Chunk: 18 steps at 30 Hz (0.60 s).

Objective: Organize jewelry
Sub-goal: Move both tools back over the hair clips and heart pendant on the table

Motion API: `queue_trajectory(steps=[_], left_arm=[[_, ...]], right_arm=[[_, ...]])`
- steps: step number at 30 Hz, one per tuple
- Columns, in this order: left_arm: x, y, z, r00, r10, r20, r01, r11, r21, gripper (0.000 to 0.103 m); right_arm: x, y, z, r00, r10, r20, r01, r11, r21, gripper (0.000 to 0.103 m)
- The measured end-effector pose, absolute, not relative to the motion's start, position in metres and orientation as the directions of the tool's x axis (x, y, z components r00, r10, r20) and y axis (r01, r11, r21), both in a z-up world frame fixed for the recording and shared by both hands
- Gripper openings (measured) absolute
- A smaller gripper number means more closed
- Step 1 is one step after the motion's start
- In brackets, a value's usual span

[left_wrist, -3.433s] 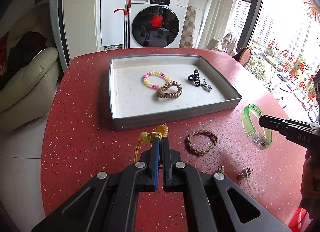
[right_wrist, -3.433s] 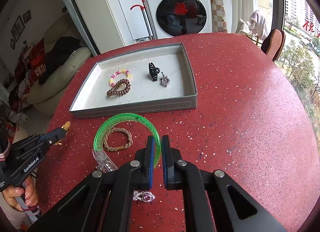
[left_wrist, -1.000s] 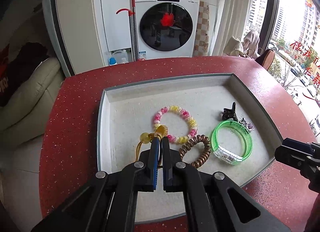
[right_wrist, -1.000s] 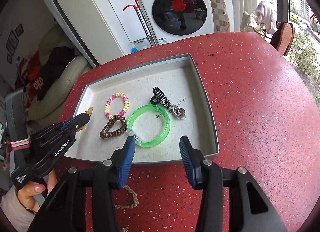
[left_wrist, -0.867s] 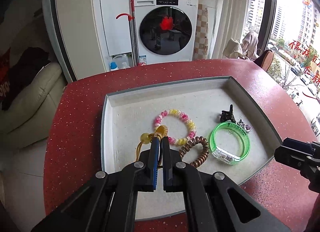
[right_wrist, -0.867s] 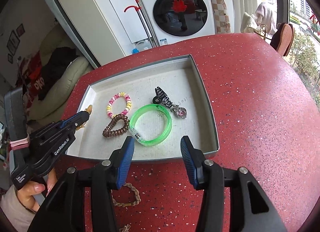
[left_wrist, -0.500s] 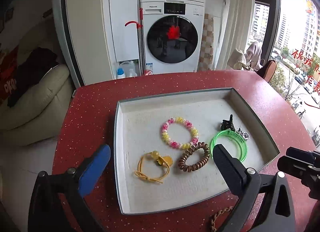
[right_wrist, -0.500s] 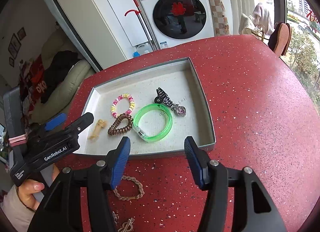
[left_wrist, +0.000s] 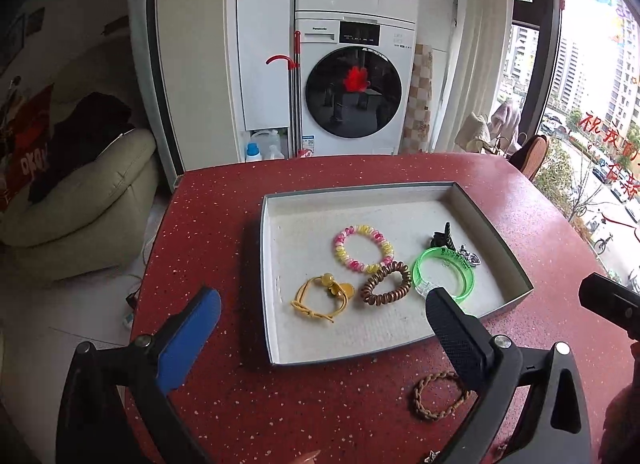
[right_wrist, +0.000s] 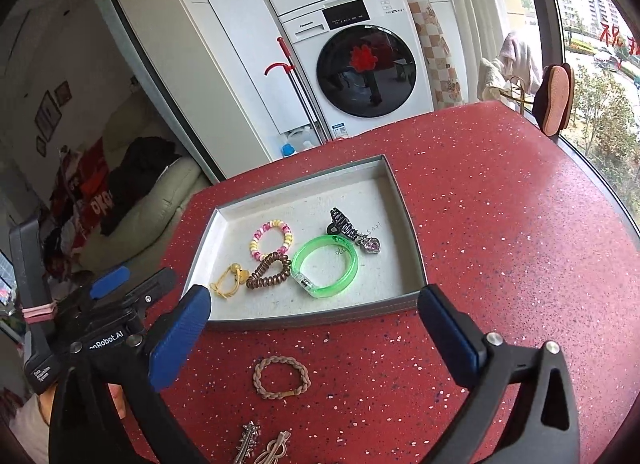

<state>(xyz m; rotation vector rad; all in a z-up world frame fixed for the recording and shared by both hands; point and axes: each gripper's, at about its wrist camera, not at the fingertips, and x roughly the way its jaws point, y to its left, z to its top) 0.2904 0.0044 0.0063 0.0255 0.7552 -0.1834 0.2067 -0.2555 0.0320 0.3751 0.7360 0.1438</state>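
Observation:
A grey tray [left_wrist: 516, 260] [right_wrist: 404, 208] on the red table holds a yellow hair tie [left_wrist: 320, 296] [right_wrist: 228, 278], a brown spiral tie [left_wrist: 386, 284] [right_wrist: 270, 272], a pink-yellow bead bracelet [left_wrist: 362, 248] [right_wrist: 272, 238], a green bangle [left_wrist: 444, 274] [right_wrist: 324, 266], a black claw clip [left_wrist: 440, 238] [right_wrist: 342, 222] and a heart charm [right_wrist: 372, 245]. A brown braided bracelet [left_wrist: 438, 396] [right_wrist: 282, 378] lies on the table in front of the tray. My left gripper [left_wrist: 322, 312] is open and empty above the tray's near edge. My right gripper [right_wrist: 314, 312] is open and empty.
Two hair clips [right_wrist: 260, 448] lie at the table's near edge. The left gripper's body [right_wrist: 100, 316] sits left of the tray in the right wrist view. A washing machine [left_wrist: 354, 84], a sofa [left_wrist: 80, 192] and a window [left_wrist: 592, 104] lie beyond the table.
My left gripper opened and let the yellow hair tie drop in the tray, then drew back and up. My right gripper, having left the green bangle in the tray, also drew back and opened wider.

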Motion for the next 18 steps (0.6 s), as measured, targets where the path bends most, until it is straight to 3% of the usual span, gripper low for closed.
queue_trajectory(steps=[18], left_arm=[[0.182,0.003,-0.031,0.593,-0.23,-0.772,0.251,0.963,-0.094,0.103]], right_arm=[[0.129,-0.247,0.008,0.648,0.246,-0.721,-0.026,0.953,0.302,0.103]])
